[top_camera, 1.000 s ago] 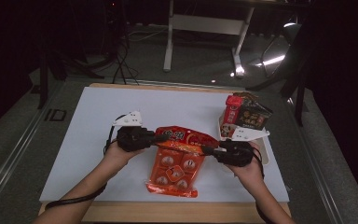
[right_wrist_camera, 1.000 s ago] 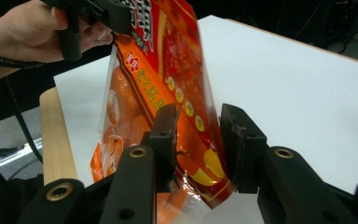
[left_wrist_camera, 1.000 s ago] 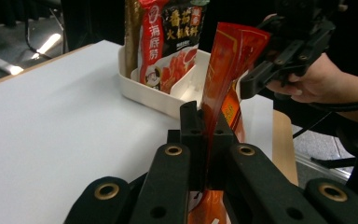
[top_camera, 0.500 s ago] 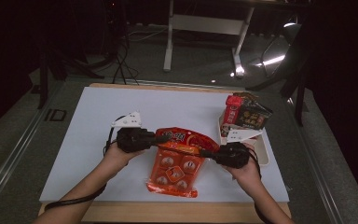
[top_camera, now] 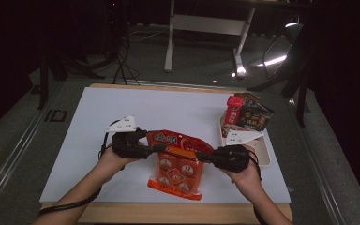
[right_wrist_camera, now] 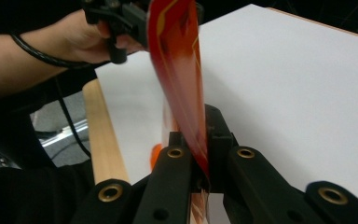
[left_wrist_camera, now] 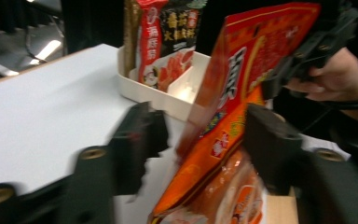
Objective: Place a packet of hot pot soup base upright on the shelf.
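Snack bag [top_camera: 177, 165] hangs over the tabletop [top_camera: 168, 112] between my hands, its long axis running toward me, my right hand-held gripper [right_wrist_camera: 200, 154] pinching its right edge while my left hand-held gripper [left_wrist_camera: 200, 140] has just spread around the left edge.

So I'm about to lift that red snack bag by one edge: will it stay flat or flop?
Likely floppy: the red snack bag bends between the right gripper, clamped on its edge, and the open left gripper. Its glossy film may slip. Probably light.
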`<control>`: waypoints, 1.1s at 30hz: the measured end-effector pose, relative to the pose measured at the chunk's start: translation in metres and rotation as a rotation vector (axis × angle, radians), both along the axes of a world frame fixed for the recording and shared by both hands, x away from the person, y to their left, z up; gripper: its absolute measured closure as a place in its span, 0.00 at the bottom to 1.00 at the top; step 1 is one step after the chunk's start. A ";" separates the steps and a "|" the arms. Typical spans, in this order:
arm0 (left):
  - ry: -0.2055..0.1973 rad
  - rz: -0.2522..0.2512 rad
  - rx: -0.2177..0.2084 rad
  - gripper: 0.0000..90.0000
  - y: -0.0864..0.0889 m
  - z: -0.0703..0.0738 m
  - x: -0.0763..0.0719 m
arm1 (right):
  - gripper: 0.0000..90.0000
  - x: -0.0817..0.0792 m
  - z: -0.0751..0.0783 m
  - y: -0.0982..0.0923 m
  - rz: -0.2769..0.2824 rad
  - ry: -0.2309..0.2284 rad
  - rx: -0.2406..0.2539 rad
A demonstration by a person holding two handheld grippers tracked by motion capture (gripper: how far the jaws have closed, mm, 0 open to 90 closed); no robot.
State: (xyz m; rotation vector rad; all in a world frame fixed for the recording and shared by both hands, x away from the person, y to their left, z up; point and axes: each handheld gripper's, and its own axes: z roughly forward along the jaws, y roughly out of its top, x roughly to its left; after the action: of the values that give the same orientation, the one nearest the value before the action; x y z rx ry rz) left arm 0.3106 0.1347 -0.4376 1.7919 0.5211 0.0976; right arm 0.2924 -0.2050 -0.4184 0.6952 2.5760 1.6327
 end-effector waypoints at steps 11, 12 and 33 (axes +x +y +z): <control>-0.059 0.040 -0.074 0.06 0.014 -0.007 -0.009 | 1.00 -0.007 0.017 0.009 0.032 -0.034 0.034; -0.059 0.040 -0.074 0.03 0.014 -0.007 -0.009 | 1.00 -0.007 0.017 0.009 0.032 -0.034 0.034; 0.006 0.072 -0.063 0.03 0.029 -0.033 -0.019 | 1.00 0.000 0.072 -0.017 -0.040 -0.117 0.121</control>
State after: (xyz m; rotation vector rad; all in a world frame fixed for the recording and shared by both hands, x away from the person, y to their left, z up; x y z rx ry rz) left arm 0.2913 0.1636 -0.4707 1.7131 0.5867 0.1248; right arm 0.2923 -0.2219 -0.3468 0.6327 2.3848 1.7728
